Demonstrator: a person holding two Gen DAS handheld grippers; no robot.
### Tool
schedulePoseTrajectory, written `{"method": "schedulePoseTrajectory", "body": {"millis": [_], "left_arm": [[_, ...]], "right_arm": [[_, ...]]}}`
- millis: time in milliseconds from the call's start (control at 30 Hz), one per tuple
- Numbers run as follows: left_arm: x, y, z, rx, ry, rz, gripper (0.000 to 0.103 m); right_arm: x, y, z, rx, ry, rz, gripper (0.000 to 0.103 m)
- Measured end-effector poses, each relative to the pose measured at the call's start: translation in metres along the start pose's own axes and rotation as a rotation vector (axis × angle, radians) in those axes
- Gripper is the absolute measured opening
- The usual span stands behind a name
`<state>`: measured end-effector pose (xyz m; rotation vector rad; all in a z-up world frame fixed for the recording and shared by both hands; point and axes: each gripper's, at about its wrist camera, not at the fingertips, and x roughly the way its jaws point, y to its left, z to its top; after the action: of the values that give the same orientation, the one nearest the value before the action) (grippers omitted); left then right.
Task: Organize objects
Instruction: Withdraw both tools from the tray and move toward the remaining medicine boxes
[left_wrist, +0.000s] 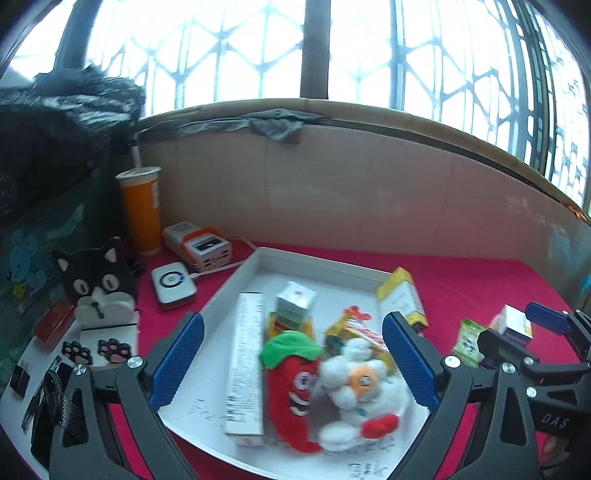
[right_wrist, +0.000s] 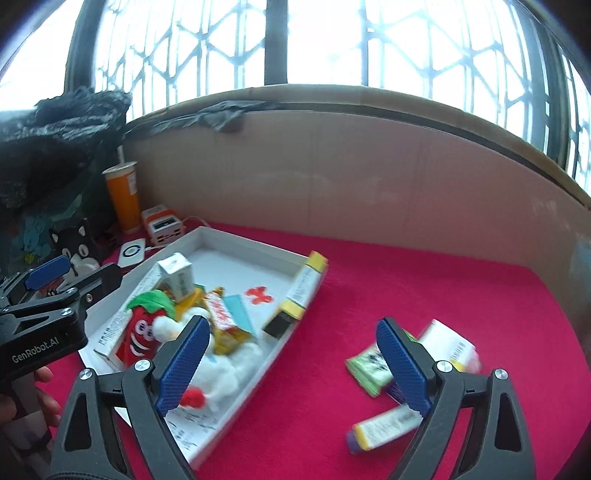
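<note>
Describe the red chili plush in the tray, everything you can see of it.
The red chili plush is a soft fabric toy with a green leafy cap, cartoon eyes and a toothy grin. It lies in the white tray, cap toward the window, beside a long white box and touching the white fluffy plush. Neither gripper touches it.

The left gripper (left_wrist: 293, 363) points forward and somewhat downward, its blue-padded jaws spread wide with nothing pressed between them. The right gripper (right_wrist: 291, 363) is pitched down likewise, jaws also wide apart and gripping nothing. In the right wrist view, the left gripper sits at the left edge, with the person's hand (right_wrist: 26, 402) wrapped around its handle.
</note>
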<state>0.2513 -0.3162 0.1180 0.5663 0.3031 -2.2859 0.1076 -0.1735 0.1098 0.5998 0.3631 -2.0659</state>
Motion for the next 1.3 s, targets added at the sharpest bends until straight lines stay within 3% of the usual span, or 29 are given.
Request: {"method": "schedulePoseTrajectory", "body": {"millis": [467, 700, 933, 1067, 1300], "left_arm": [[0.001, -0.124, -0.026, 0.29, 0.104, -0.232, 0.097], [0.023, -0.18, -0.056, 0.434, 0.167, -0.326, 0.097], [0.054, -0.212, -0.075, 0.415, 0.24, -0.42, 0.097], [0.064, -0.214, -0.08, 0.397, 0.236, -0.454, 0.097], [0.081, -0.205, -0.076, 0.329, 0.262, -0.495, 0.097]], "right_arm": [[-0.028, -0.137, -0.035, 0.247, 0.013, -0.189, 0.095], [-0.022, -0.186, -0.061, 0.365, 0.068, -0.182, 0.095], [-0.005, -0.173, -0.055, 0.239, 0.039, -0.05, 0.095], [0.006, -0.156, -0.037, 0.128, 0.001, 0.02, 0.097], [0.042, -0.13, -0.023, -0.039, 0.01, 0.04, 0.099]]}}
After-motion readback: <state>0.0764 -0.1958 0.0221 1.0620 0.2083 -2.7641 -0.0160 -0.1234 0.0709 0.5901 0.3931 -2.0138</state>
